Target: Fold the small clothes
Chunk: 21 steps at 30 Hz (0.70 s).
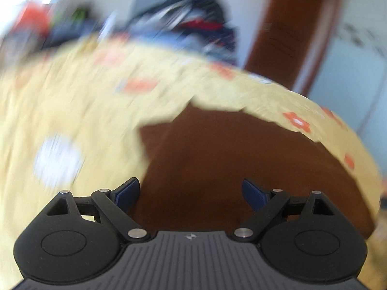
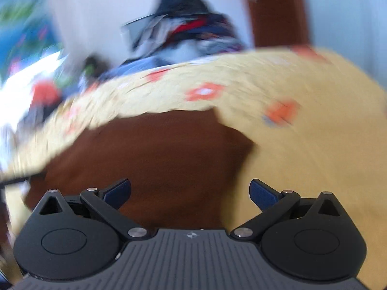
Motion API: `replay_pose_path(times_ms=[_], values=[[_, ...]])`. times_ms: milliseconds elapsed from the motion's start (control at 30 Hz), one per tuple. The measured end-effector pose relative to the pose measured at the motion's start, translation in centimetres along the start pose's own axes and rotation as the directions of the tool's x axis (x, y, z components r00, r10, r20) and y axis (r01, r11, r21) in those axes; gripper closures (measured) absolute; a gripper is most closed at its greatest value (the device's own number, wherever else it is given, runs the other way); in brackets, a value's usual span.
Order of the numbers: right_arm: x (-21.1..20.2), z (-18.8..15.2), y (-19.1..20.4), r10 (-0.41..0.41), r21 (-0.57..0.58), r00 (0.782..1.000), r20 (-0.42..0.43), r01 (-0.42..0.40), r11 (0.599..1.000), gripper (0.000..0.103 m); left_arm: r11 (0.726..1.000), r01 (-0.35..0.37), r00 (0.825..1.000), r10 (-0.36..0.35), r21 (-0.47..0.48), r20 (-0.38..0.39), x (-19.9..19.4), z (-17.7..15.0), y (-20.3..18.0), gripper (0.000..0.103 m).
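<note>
While blur smears both views, brown garment [image 1: 229, 159] spread at frame centre on the yellow flowered cloth [image 1: 72, 101]. Left gripper [image 1: 191, 193] at lower centre, jaws apart, nothing between. Right gripper [image 2: 189, 193] likewise apart and empty above the brown fabric. Piled clothes [image 2: 183, 31] at top centre.

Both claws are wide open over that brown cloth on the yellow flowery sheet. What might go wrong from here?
The left gripper and right gripper both stand open and empty above the brown garment, so nothing is held yet. Both views are smeared, so a grab might miss its edge. A pinch might also catch the yellow floral sheet underneath along with it.
</note>
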State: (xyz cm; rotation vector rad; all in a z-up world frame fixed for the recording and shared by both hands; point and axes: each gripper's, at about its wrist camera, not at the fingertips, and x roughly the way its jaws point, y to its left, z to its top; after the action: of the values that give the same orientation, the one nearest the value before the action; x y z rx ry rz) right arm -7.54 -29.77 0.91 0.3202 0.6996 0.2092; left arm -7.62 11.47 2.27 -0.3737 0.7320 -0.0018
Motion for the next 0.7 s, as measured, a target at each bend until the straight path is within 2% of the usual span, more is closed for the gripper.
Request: replay_pose_path(times_ms=[33,67,133,167,233,267,300,333,367,400,433,467,500,533,600,667,700], values=[[-0.6,-0.2,-1.8,0.007,0.113,1.000,-0.028,-0.004,0.994,0.000,0.994,0.018,0.999,-0.023,-0.112,-0.046,-0.1,-0.4,1.6,0.012],[-0.7,-0.5,-3.3,0.031,0.212,0.998,-0.063,-0.017,0.977,0.000,0.980,0.054,0.998,-0.062,-0.190,-0.033,-0.7,-1.0,2.8,0.010],[-0.6,-1.2,-5.0,0.112,0.339,0.988,-0.110,-0.069,0.938,0.002,0.955,0.093,0.993,-0.110,-0.281,-0.045,-1.4,-1.4,3.6,0.011],[-0.3,-1.4,-5.2,0.147,0.358,0.982,-0.122,-0.095,0.929,0.002,0.937,0.127,0.987,-0.150,-0.327,-0.048,-1.4,-1.6,3.7,0.011],[0.6,-1.5,-4.6,0.193,0.354,0.972,-0.136,-0.135,0.926,0.002,0.881,0.225,0.958,-0.277,-0.416,-0.068,-0.5,-1.9,3.9,0.011],[1.2,-1.5,-4.2,0.212,0.348,0.967,-0.140,-0.152,0.925,0.002,0.867,0.241,0.953,-0.297,-0.436,-0.064,-0.2,-2.0,3.9,0.011],[1.8,-1.3,-3.8,0.227,0.343,0.964,-0.139,-0.168,0.924,0.004,0.868,0.239,0.954,-0.293,-0.434,-0.060,0.2,-1.8,3.7,0.012],[2.4,-1.1,-3.6,0.235,0.336,0.962,-0.136,-0.178,0.925,0.014,0.872,0.235,0.956,-0.287,-0.429,-0.059,0.6,-1.5,3.6,0.017],[3.1,-0.7,-3.3,0.241,0.327,0.960,-0.144,-0.184,0.927,0.046,0.876,0.219,0.960,-0.272,-0.431,-0.065,0.9,-1.1,3.5,0.028],[3.8,-0.3,-3.1,0.235,0.317,0.957,-0.171,-0.173,0.933,0.070,0.881,0.189,0.964,-0.251,-0.434,-0.089,1.4,-0.8,3.6,0.061],[4.7,0.0,-2.9,0.212,0.296,0.950,-0.229,-0.140,0.945,0.083,0.888,0.154,0.964,-0.231,-0.433,-0.131,2.2,-0.5,3.7,0.094],[4.7,0.0,-2.1,0.204,0.257,0.947,-0.249,-0.139,0.956,0.083,0.891,0.127,0.960,-0.220,-0.435,-0.171,2.7,-0.3,4.0,0.097],[4.5,0.3,-1.8,0.202,0.215,0.945,-0.257,-0.148,0.965,0.084,0.885,0.132,0.959,-0.228,-0.446,-0.170,2.5,-0.3,4.2,0.097],[4.1,0.9,-1.3,0.190,0.158,0.946,-0.261,-0.152,0.976,0.085,0.892,0.132,0.963,-0.218,-0.432,-0.155,1.9,0.0,4.3,0.097],[2.2,2.4,0.0,0.166,0.023,0.961,-0.220,-0.165,0.986,0.086,0.923,0.121,0.975,-0.179,-0.365,-0.129,0.5,0.2,4.2,0.098],[0.4,3.2,1.9,0.064,-0.206,0.979,-0.192,-0.104,0.973,0.093,0.937,0.102,0.977,-0.158,-0.335,-0.143,0.3,-0.3,4.8,0.098],[0.2,3.0,2.8,-0.006,-0.319,0.981,-0.194,-0.057,0.946,0.095,0.939,0.080,0.978,-0.140,-0.336,-0.158,0.7,-0.8,5.3,0.099]])
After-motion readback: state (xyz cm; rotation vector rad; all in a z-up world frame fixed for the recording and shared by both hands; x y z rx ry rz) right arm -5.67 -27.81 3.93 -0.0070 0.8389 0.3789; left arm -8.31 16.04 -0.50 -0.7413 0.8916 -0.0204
